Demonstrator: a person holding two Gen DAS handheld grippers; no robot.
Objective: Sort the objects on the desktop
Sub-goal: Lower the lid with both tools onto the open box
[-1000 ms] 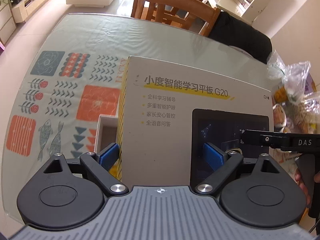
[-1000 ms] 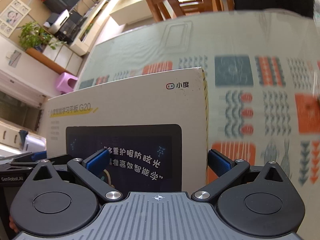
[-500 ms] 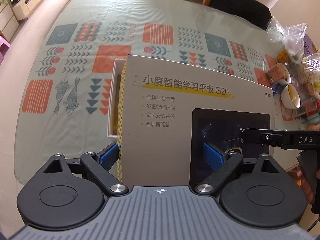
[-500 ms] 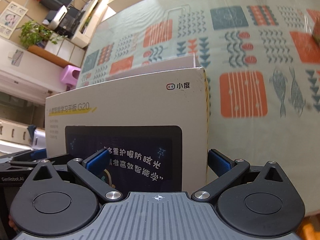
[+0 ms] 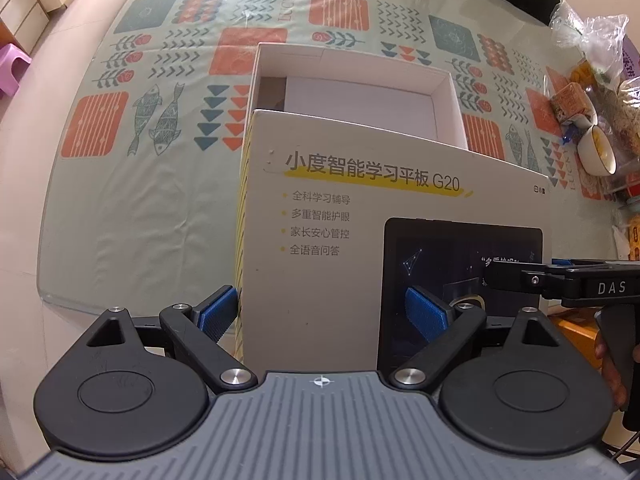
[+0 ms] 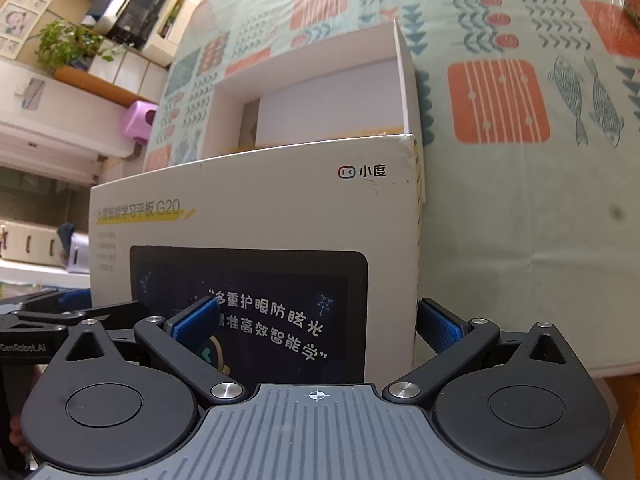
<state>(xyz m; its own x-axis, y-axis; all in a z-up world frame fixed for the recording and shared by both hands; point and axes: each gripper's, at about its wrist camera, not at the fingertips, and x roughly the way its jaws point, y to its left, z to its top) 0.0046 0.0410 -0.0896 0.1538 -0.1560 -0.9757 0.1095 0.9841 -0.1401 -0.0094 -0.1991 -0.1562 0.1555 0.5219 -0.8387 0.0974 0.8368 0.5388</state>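
The counter [image 5: 132, 216] fills most of both views, covered by a pale green cloth printed with orange squares, fish, triangles and chevrons under a clear glossy sheet. At the right edge of the left wrist view lie a crinkled clear plastic bag [image 5: 588, 36], a small patterned carton [image 5: 568, 102] and a white bowl [image 5: 596, 150] with something yellow inside. A purple plastic stool [image 6: 138, 122] stands on the floor at the left of the right wrist view; above it, in the upper left corner, are a leafy potted plant [image 6: 66, 46] and a framed picture [image 6: 20, 18] on the wall.
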